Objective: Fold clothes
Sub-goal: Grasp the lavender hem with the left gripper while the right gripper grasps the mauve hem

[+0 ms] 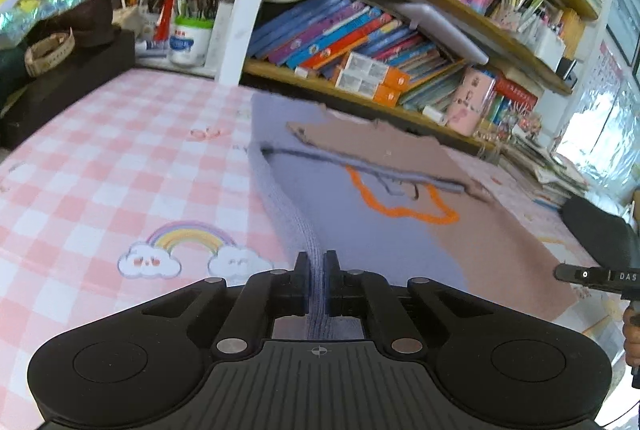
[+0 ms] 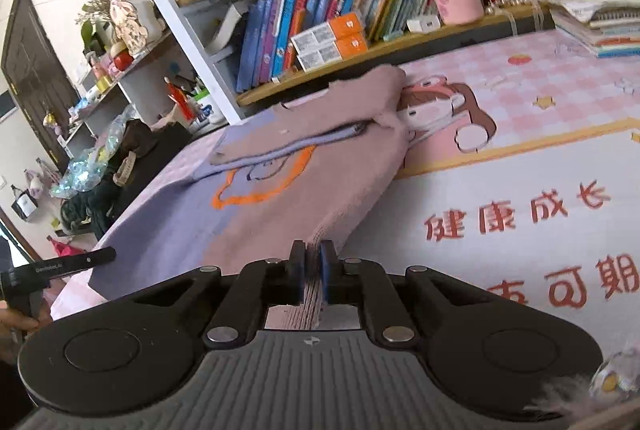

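A knit sweater, half lavender and half dusty pink with an orange outline on its front, lies on the pink checked table cover. Its sleeves are folded across the chest. My left gripper is shut on the lavender ribbed hem corner. My right gripper is shut on the pink ribbed hem corner of the sweater. Both corners are raised off the table. The right gripper's body shows at the right edge of the left wrist view.
Bookshelves full of books run along the far side of the table. A dark box with a woven band sits at the far left. Stacked notebooks lie at the far right. A hand holds the left gripper.
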`<state>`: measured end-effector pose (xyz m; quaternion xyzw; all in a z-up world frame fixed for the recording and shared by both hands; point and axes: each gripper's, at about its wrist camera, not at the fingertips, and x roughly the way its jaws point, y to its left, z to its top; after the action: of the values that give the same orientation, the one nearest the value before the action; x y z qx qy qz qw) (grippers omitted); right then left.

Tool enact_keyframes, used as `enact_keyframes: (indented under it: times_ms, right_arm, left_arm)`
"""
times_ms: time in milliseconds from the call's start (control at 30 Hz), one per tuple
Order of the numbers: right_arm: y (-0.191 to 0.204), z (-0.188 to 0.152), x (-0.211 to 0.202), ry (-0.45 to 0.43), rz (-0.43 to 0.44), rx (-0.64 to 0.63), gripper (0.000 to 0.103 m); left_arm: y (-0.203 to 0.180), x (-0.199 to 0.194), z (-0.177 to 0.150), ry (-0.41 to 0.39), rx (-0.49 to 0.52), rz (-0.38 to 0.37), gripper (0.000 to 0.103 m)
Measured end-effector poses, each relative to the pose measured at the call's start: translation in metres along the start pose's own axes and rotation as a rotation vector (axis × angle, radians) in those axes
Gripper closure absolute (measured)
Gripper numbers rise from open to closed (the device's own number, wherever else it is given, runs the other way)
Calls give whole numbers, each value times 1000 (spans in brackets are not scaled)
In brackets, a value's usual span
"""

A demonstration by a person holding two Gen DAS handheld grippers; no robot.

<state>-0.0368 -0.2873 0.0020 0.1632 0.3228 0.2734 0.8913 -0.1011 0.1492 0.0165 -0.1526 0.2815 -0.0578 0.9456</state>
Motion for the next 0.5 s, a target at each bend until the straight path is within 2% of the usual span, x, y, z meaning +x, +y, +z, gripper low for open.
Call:
enact_keyframes:
  times_ms: [200, 333, 500]
  right_arm:
    - [-11, -4, 4, 27, -27, 48, 92]
    - [-16, -8, 5, 35, -43, 73, 90]
    - [-19, -9, 9, 44, -19, 100, 83]
  left_arm:
    - [12, 5, -6, 36, -49, 1, 97]
    - [21, 9, -10, 60, -81, 2, 91]
    - [23, 12, -11, 62, -104, -15, 87]
